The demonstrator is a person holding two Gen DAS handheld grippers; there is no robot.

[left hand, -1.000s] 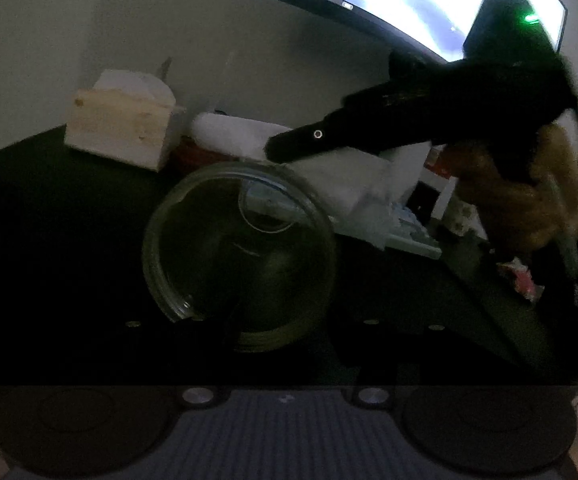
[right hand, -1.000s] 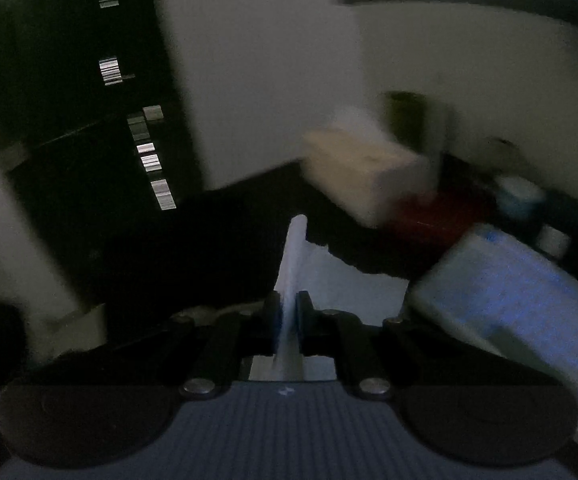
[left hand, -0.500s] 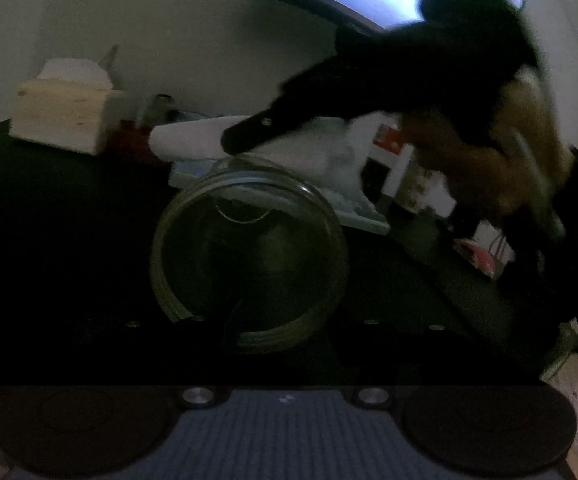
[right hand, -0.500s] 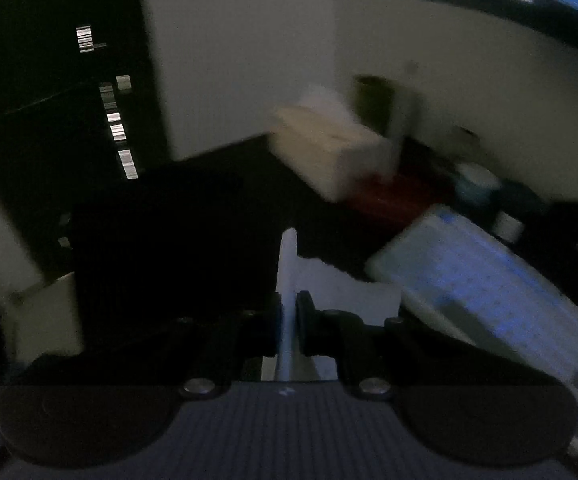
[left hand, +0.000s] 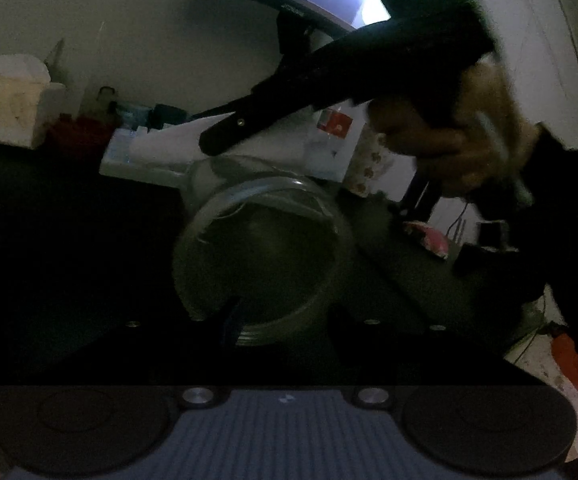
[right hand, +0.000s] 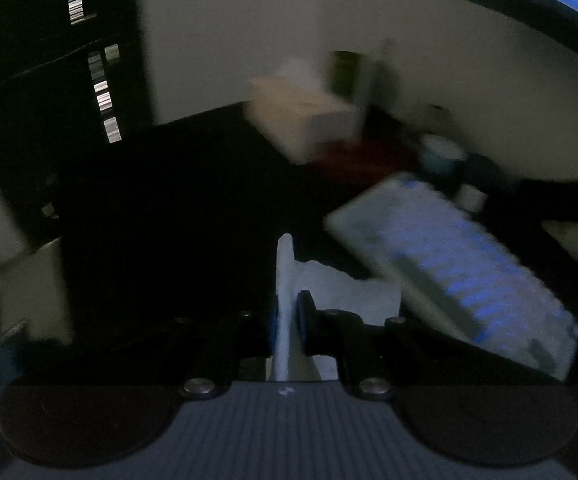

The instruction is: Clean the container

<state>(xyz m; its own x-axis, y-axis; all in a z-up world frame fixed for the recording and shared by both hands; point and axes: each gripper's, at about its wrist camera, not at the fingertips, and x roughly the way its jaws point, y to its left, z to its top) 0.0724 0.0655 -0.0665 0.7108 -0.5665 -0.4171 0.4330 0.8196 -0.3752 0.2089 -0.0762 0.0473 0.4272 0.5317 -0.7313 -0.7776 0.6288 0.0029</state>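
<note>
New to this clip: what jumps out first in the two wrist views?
In the left wrist view, a clear glass jar fills the centre, its open mouth toward the camera, held between the left gripper fingers. Above it the right gripper reaches in from the upper right, held by a hand, with a white tissue hanging at its tip. The right wrist view shows that tissue pinched between its fingers, a pale keyboard to the right.
</note>
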